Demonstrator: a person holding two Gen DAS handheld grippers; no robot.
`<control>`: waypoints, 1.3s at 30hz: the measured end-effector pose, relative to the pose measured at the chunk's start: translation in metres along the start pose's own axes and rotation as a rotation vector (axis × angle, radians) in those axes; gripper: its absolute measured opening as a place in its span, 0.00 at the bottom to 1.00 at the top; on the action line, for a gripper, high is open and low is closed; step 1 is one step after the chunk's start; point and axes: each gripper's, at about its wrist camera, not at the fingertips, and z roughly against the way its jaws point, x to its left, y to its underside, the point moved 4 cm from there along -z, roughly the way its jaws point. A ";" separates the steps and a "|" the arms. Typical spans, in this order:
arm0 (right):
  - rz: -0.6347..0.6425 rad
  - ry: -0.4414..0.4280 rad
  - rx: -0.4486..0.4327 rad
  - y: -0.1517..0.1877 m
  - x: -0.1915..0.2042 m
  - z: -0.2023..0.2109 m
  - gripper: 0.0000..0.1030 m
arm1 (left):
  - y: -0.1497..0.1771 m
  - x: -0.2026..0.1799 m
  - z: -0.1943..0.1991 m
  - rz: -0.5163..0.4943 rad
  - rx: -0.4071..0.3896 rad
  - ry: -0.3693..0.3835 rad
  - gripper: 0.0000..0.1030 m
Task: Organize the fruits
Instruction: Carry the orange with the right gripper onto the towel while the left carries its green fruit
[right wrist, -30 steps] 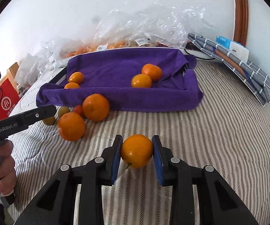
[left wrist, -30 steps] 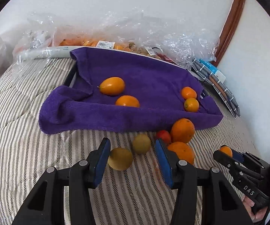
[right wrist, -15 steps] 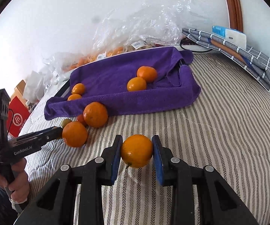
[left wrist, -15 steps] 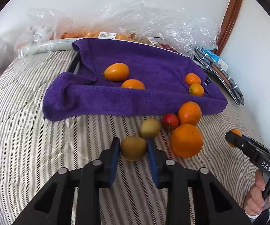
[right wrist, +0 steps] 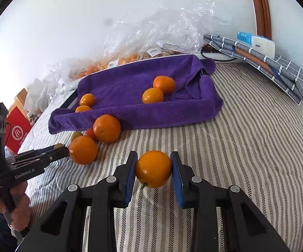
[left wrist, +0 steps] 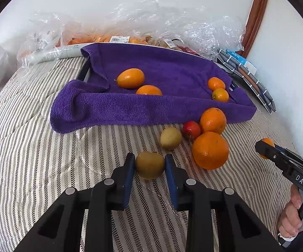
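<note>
- Four small orange fruits lie on the purple towel [left wrist: 168,69]: an oval pair [left wrist: 130,78] near its left end, a rounder pair [left wrist: 216,83] near its right end.
- Two large oranges [left wrist: 210,150] sit on the striped cover just in front of the towel.
- One small red fruit [left wrist: 191,130] lies beside them, close to the towel's front edge.
- Two yellow-green fruits [left wrist: 170,138] lie further forward of the towel.
- One more orange [right wrist: 153,169] sits well in front of the towel.
- Two handheld grippers [left wrist: 149,169].

Left gripper [left wrist: 150,164] and right gripper [right wrist: 153,169] are each clamped tight, both held low and level.
</note>
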 end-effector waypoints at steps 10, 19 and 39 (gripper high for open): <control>0.010 0.018 0.032 0.002 0.001 -0.005 0.31 | 0.000 0.004 0.001 0.028 -0.008 0.028 0.26; -0.010 -0.023 -0.030 0.000 -0.001 0.005 0.31 | -0.001 0.005 0.023 0.054 -0.115 0.076 0.26; 0.024 0.028 -0.117 -0.108 -0.009 -0.018 0.31 | -0.097 0.052 0.010 0.217 -0.207 -0.007 0.27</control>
